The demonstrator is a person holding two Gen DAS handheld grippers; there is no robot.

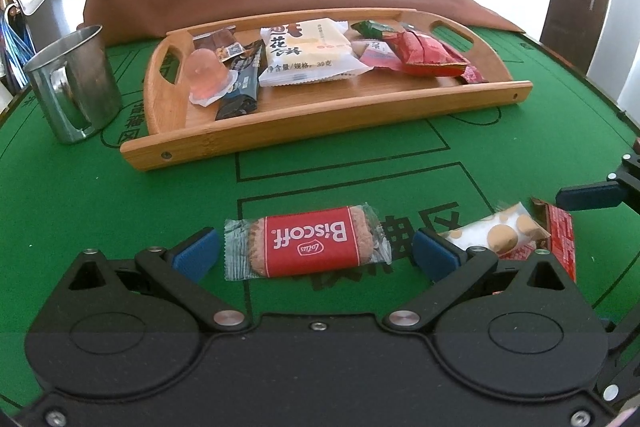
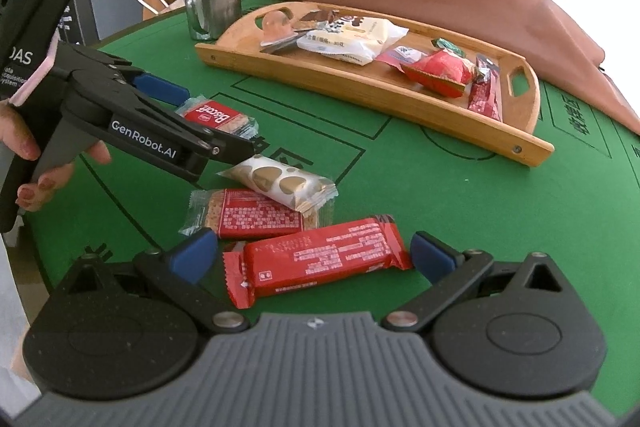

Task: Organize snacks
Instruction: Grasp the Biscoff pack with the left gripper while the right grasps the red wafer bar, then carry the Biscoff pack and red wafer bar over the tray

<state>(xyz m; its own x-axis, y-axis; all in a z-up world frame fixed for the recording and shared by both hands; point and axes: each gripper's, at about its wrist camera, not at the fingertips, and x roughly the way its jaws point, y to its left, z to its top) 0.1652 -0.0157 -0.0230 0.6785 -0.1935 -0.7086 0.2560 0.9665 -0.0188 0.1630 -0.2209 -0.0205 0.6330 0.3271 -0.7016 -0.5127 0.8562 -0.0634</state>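
Lotus Biscoff biscuit (image 1: 308, 247) lies on the green table (image 1: 400, 155) between the spread jaws of the left gripper (image 1: 316, 253), marked "GenRobot.AI". Right gripper (image 2: 314, 255), also spread, straddles a red bar (image 2: 320, 259); four loose packets lie before the wooden tray (image 1: 320, 123).

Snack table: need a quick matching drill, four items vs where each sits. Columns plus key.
Items
1. Biscoff packet
2. red wafer bar
3. steel cup
4. jelly cup

Places
A. on the felt beside the tray's left end
B. between the open left gripper's fingers
C. inside the wooden tray
D. between the open right gripper's fingers

Pairs: 1-B, 2-D, 3-A, 4-C
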